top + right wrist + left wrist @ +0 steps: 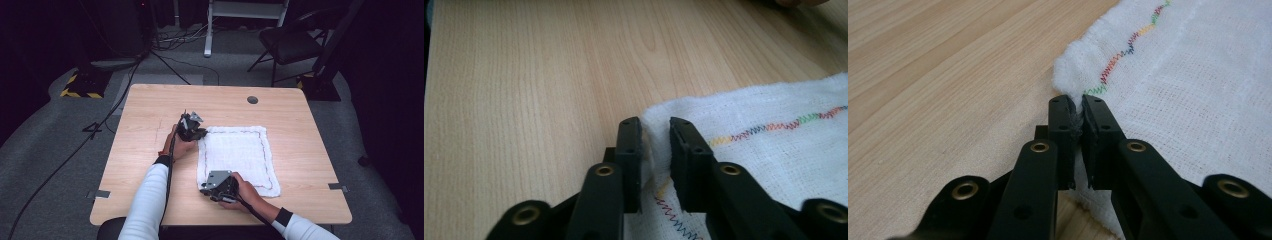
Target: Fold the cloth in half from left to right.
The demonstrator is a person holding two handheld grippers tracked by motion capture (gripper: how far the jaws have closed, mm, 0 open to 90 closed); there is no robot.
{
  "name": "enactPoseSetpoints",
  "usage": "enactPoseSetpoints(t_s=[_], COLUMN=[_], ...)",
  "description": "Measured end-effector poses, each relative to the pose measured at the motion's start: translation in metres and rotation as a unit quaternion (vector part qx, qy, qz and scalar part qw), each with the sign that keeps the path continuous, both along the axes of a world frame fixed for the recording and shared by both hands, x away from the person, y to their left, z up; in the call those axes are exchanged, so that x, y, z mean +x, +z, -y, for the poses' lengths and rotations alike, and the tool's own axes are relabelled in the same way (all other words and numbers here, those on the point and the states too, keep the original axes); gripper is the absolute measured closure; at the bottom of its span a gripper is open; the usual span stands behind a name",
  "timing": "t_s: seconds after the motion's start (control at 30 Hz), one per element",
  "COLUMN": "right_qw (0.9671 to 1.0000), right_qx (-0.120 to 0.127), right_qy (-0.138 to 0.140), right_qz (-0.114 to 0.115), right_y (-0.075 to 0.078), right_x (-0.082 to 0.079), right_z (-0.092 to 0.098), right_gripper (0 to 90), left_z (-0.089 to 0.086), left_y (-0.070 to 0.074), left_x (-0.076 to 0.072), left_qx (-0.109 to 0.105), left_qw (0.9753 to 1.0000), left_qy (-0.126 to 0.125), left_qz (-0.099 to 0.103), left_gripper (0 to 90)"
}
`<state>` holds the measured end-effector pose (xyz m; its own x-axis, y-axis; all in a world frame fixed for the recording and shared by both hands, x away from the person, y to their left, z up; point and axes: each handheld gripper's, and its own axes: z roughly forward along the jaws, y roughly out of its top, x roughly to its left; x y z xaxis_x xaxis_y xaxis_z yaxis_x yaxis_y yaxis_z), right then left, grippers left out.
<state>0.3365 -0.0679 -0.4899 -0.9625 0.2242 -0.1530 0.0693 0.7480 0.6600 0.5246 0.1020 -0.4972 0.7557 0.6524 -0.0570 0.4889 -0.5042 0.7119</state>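
1. Two corners of one white cloth [235, 152] being taken at once: far-left corner and near-left corner, cloth lying flat on the wooden table [145, 145], right of centre, well inside the edges.
2. Left gripper [1074, 107] clenching the far-left corner, jaws pressed nearly together with a thin fold of fabric pinched between them; in the high view, left gripper [191, 127] sitting right at that corner.
3. Right gripper [655, 125] straddling the near-left corner, jaws standing apart with a raised bit of hem between them, not yet squeezing; in the high view, right gripper [218, 186] resting at the cloth's near-left edge.
4. Judging the step: grasping phase, half done, probably leading to lifting or folding the left edge over toward the right.
5. Calling next for: closing the right jaws on the hem, then raising both corners together and evenly, keeping the edge taut so neither corner slips.
6. Looking at the cloth: loosely woven, gauzy, soft and slightly fluffy at the hem, roughly square, with a zigzag stitch line [1128, 47] running inside the border in green, red, blue and yellow.
7. Looking at the stitch near the right jaws: same zigzag [774, 127] turning the corner, orange to red to green.
8. Looking at the table: pale wood grain, smooth and matte, rounded corners, a small round grommet [252, 99] near the far edge.
9. Expecting limp, light handling: thin fabric likely sagging between the two grips.
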Motion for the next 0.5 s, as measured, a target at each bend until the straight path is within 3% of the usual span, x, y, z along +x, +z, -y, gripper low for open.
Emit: enactPoseSetpoints(t_s=[0.07, 0.23, 0.5], right_qw=[1.0000, 1.0000, 0.9996], right_qx=[-0.001, 0.005, 0.023], right_qy=[-0.001, -0.002, 0.004], right_qz=[0.003, 0.003, 0.017], right_y=[0.000, 0.002, 0.012], right_x=[0.000, 0.003, 0.003], right_z=[0.000, -0.002, -0.011], right_gripper=[81.0, 83.4, 84.0], left_z=[-0.002, -0.013, -0.032], left_y=[0.001, 0.007, 0.020], left_x=[0.000, -0.001, -0.007], left_qx=[0.005, -0.009, -0.010], left_qw=[1.0000, 0.9999, 0.9994], left_qy=[0.000, 0.012, 0.028], left_qz=[0.001, -0.001, 0.017], left_gripper=[84.9, 85.3, 85.6])
